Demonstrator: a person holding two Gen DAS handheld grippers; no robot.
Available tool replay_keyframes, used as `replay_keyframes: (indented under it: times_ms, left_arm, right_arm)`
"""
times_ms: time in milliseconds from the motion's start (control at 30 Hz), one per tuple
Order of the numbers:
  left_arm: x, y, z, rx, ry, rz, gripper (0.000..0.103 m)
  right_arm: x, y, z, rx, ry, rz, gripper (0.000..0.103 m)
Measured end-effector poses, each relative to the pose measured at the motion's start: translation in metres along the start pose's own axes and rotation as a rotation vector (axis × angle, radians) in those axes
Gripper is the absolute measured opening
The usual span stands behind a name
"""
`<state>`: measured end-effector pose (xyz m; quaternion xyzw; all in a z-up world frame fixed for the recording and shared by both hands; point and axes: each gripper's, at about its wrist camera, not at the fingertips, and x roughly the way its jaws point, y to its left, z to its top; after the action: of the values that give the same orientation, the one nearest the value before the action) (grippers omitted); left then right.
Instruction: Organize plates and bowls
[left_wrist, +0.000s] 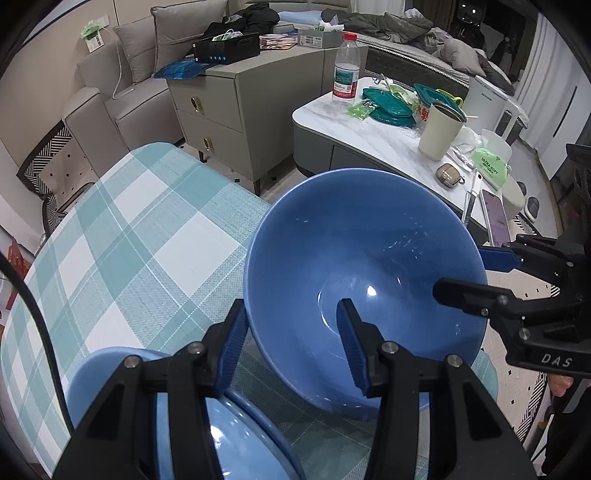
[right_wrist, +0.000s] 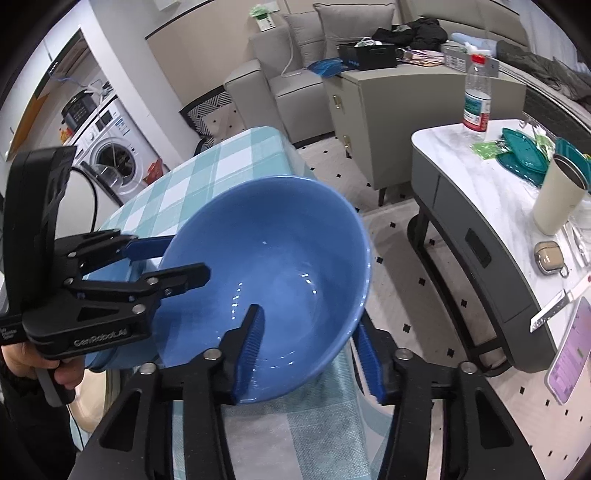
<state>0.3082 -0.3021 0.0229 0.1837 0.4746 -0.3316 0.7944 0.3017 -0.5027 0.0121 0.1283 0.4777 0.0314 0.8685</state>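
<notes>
- I count one dark blue bowl (left_wrist: 365, 280), centre frame, tilted.
- My left gripper (left_wrist: 291, 343) and right gripper (right_wrist: 310, 354) each clamp its rim.
- Two pale blue plates (left_wrist: 229, 435), lower left.

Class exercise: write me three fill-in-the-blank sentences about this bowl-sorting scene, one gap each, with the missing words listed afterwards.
1. Both grippers straddle the rim of one large bowl whose colour is ____.
2. The bowl hangs tilted over a table covered by a ____ patterned cloth.
3. On the white marble table stands a clear bottle with a ____ cap.

Missing words: blue; checked; red
</notes>
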Motion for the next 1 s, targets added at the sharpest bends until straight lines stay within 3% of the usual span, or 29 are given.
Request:
replay_keyframes:
  times_ms: [200, 400, 1000]
  left_arm:
    - [-0.002, 0.003, 0.001, -0.016, -0.006, 0.013, 0.048]
    - [-0.003, 0.004, 0.001, -0.02, -0.008, 0.01, 0.048]
    - [-0.033, 0.003, 0.004, -0.023, -0.076, 0.007, 0.048]
  right_arm:
    - [0.002, 0.003, 0.0, -0.016, 0.005, -0.021, 0.037]
    - [0.002, 0.002, 0.002, -0.012, -0.005, -0.03, 0.034]
    - [-0.022, 0.011, 0.009, -0.038, -0.059, -0.046, 0.033]
